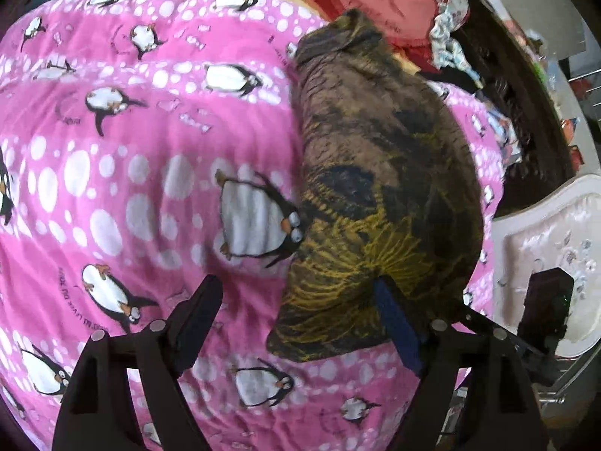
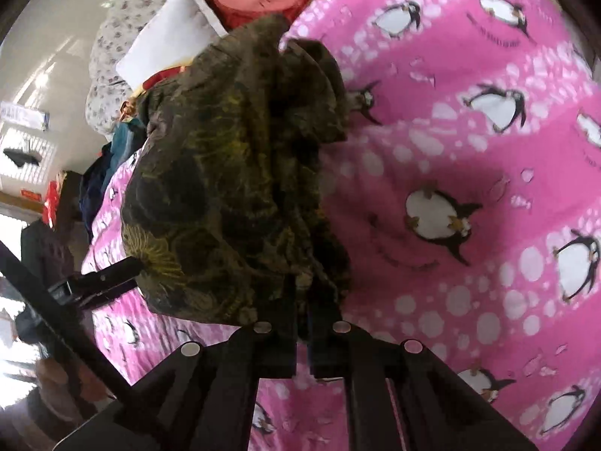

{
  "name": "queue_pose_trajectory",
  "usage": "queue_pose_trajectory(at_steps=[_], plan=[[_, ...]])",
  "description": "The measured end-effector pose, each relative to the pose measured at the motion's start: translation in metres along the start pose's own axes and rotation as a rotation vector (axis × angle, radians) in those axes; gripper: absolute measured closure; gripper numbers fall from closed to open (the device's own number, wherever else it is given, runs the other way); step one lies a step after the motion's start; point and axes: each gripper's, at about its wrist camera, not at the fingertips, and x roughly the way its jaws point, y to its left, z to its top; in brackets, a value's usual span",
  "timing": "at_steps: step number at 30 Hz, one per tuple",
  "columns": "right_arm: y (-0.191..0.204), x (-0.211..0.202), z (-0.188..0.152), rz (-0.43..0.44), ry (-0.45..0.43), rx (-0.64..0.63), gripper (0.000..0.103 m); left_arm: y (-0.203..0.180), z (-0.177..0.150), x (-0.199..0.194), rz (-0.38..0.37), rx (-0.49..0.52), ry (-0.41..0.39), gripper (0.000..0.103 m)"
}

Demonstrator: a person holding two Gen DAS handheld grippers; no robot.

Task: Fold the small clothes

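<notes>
A small olive-brown garment with a yellow print (image 1: pixel 375 173) hangs lifted above a pink penguin-print blanket (image 1: pixel 150 173). My left gripper (image 1: pixel 296 289) is open; its right finger (image 1: pixel 394 323) sits under the garment's lower edge, its left finger (image 1: pixel 199 312) is clear of the cloth. In the right wrist view the same garment (image 2: pixel 233 188) drapes over my right gripper (image 2: pixel 302 293), whose jaws are closed on its lower hem. The left gripper's finger (image 2: pixel 109 270) shows at the garment's left edge. The blanket (image 2: pixel 469 150) fills the right side.
A red cushion (image 1: pixel 379 3) and a pile of clothes (image 1: pixel 458 52) lie at the far side of the bed. A white padded headboard (image 1: pixel 556 248) stands at the right. A white folded item (image 2: pixel 169 34) and floral bedding (image 2: pixel 127 30) lie beyond the garment.
</notes>
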Motion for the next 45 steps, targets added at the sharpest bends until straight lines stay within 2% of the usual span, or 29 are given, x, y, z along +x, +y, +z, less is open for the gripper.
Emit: queue_pose_trajectory(at_steps=[2, 3, 4, 6, 9, 11, 12, 13, 14, 16, 18, 22, 23, 24, 25, 27, 30, 33, 35, 37, 39, 41, 42, 43, 45], plan=[[0.011, -0.019, 0.005, -0.008, -0.023, -0.044, 0.097, -0.005, 0.003, -0.006, 0.002, 0.019, -0.025, 0.021], [0.016, -0.03, 0.009, -0.027, -0.053, -0.065, 0.091, -0.008, 0.005, -0.007, 0.004, 0.032, -0.039, 0.02], [0.02, -0.04, 0.016, -0.049, -0.088, -0.086, 0.069, -0.009, 0.007, -0.007, 0.01, 0.039, -0.044, 0.02], [0.029, -0.054, 0.031, -0.059, -0.142, -0.113, 0.049, -0.01, 0.008, 0.0, 0.021, 0.04, -0.029, 0.019], [0.056, -0.057, 0.073, -0.02, -0.18, -0.205, 0.049, -0.009, 0.007, 0.012, 0.017, 0.022, -0.002, 0.019], [0.084, -0.04, 0.102, -0.021, -0.183, -0.328, 0.045, -0.011, 0.006, 0.019, 0.014, 0.018, 0.008, 0.018], [0.099, -0.026, 0.117, -0.038, -0.171, -0.4, 0.04, -0.013, 0.005, 0.022, 0.016, 0.019, 0.012, 0.018], [0.115, -0.01, 0.132, -0.047, -0.16, -0.466, 0.038, -0.014, 0.004, 0.024, 0.019, 0.02, 0.013, 0.018], [0.128, 0.005, 0.146, -0.023, -0.14, -0.51, 0.038, -0.014, 0.002, 0.025, 0.023, 0.021, 0.012, 0.017], [0.149, 0.031, 0.165, 0.002, -0.091, -0.563, 0.028, -0.017, 0.002, 0.027, 0.027, 0.021, 0.006, 0.015], [0.17, 0.061, 0.177, 0.021, -0.024, -0.638, 0.026, -0.018, 0.003, 0.028, 0.029, 0.019, 0.002, 0.015], [0.199, 0.107, 0.173, 0.007, 0.061, -0.779, 0.025, -0.02, 0.004, 0.03, 0.024, 0.016, -0.004, 0.014], [0.201, 0.12, 0.171, -0.027, 0.093, -0.81, 0.025, -0.019, 0.003, 0.03, 0.021, 0.014, -0.006, 0.014], [0.201, 0.13, 0.168, -0.06, 0.104, -0.831, 0.042, -0.02, 0.004, 0.031, 0.019, 0.013, -0.009, 0.013], [0.2, 0.136, 0.17, -0.079, 0.108, -0.833, 0.076, -0.02, 0.004, 0.032, 0.017, 0.01, -0.012, 0.013], [0.195, 0.135, 0.179, -0.076, 0.086, -0.781, 0.085, -0.016, 0.003, 0.031, 0.006, 0.001, -0.013, 0.012], [0.187, 0.134, 0.203, -0.07, 0.002, -0.646, 0.087, -0.01, 0.0, 0.031, -0.01, -0.015, -0.021, 0.011], [0.168, 0.151, 0.222, -0.086, 0.002, -0.467, 0.087, -0.008, -0.002, 0.03, -0.009, -0.014, -0.025, 0.011], [0.16, 0.155, 0.225, -0.097, -0.019, -0.405, 0.084, -0.009, -0.004, 0.03, -0.002, -0.009, -0.02, 0.011], [0.154, 0.144, 0.226, -0.142, -0.064, -0.371, 0.071, -0.011, -0.005, 0.029, -0.003, -0.007, -0.003, 0.011], [0.145, 0.122, 0.226, -0.082, -0.07, -0.322, 0.071, -0.011, -0.006, 0.02, -0.016, -0.009, -0.008, 0.011], [0.131, 0.082, 0.214, -0.033, -0.062, -0.308, 0.067, -0.011, -0.004, 0.006, -0.024, 0.001, -0.032, 0.011], [0.122, 0.062, 0.204, -0.019, -0.069, -0.303, 0.057, -0.011, -0.002, -0.003, -0.022, 0.01, -0.048, 0.011], [0.112, 0.045, 0.194, -0.009, -0.078, -0.289, 0.041, -0.011, 0.0, -0.008, -0.02, 0.015, -0.059, 0.011], [0.088, 0.012, 0.168, 0.016, -0.087, -0.243, 0.028, -0.008, 0.009, -0.014, -0.013, 0.018, -0.072, 0.01]])
